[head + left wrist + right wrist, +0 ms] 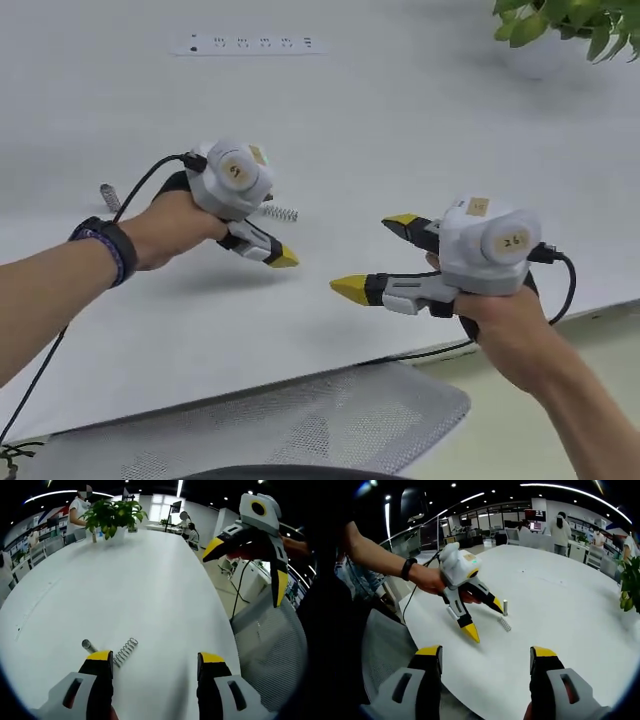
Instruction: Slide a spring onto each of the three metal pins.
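The fingers [100, 662] of the left gripper [156, 659] stand wide apart and hold nothing. In the left gripper view the spring [125, 651] lies flat on the white worktop [150, 580] at lower left of the frame, just ahead of the left-hand finger. A short metal pin [89, 645] stands upright just beside it, further left. The right gripper [486, 652] is likewise spread open and empty, held above the worktop near its edge. Its own view has the spring and pin at centre, just beyond the left gripper's yellow tips. In the head view the spring sits left of centre, just right of the left gripper's body. A small grey metal piece [110, 197] lies at the far left, too small to tell pin from spring. The one pin that shows clearly is bare, so the step in hand looks like the first pick-up. To do it well, bring the left gripper's fingers down astride the spring, across its coils and near one end. Close gently, so the coils neither squash nor flick away. Leaving the other end free gives a clear mouth to line up over the pin's top. The right gripper could steady the pin, which looks light enough to topple.
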